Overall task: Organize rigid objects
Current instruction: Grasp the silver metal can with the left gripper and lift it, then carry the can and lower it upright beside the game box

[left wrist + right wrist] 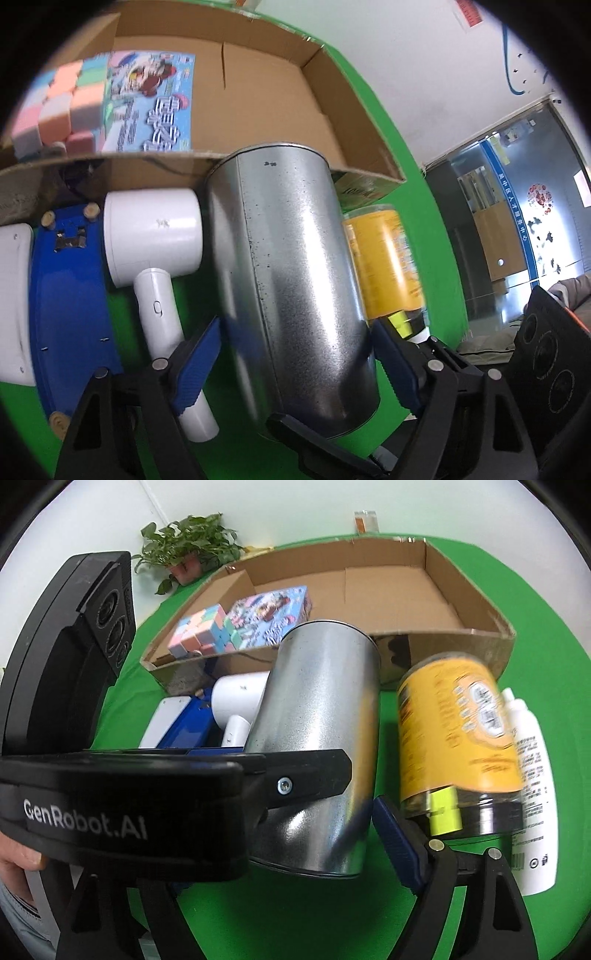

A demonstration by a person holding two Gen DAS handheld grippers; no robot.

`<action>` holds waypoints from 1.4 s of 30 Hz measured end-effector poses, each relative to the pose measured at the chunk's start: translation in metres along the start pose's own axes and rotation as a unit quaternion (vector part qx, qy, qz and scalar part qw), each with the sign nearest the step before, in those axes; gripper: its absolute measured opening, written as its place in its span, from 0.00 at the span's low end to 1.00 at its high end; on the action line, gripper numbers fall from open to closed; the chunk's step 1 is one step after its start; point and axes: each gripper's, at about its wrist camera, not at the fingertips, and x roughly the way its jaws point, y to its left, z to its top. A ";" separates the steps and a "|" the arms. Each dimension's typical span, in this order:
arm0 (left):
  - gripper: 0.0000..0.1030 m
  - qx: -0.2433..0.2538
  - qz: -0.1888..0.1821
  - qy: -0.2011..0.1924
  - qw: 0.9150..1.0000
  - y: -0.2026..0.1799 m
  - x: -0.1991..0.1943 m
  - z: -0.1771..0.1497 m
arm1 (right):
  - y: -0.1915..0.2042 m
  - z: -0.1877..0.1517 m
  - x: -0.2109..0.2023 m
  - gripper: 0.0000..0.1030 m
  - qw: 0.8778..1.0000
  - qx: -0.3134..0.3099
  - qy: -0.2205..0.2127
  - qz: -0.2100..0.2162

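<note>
A silver metal can (291, 280) tilts between the blue pads of my left gripper (295, 365), which is shut on its lower part. The can also shows in the right wrist view (317, 746), with the left gripper (184, 794) across it. My right gripper (280, 849) is open around the can's base, with one blue pad (395, 845) beside it. A yellow-labelled jar (458, 738) stands just right of the can. The cardboard box (480, 635) behind holds a pastel cube (199, 631) and a colourful puzzle box (269, 616).
A white hair dryer (155, 229), a blue board (66, 280) and a white flat object (13, 295) lie on the green cloth left of the can. A white bottle (532, 775) lies right of the jar. A potted plant (188, 542) stands at the back.
</note>
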 end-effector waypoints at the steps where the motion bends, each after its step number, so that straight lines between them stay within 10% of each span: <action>1: 0.79 0.004 -0.001 -0.008 1.000 -0.004 -0.005 0.000 | 0.002 0.000 -0.005 0.79 1.000 -0.004 -0.006 -0.001; 24: 0.79 0.040 0.002 -0.113 0.993 -0.038 -0.063 0.070 | 0.014 0.082 -0.086 0.79 0.992 -0.068 -0.105 -0.002; 33: 0.79 0.017 0.025 -0.088 0.996 -0.012 -0.030 0.157 | -0.013 0.172 -0.037 0.79 0.996 -0.062 -0.056 0.035; 42: 0.79 -0.024 0.039 -0.014 0.999 0.028 0.033 0.168 | -0.051 0.175 0.038 0.79 0.998 -0.018 0.027 0.060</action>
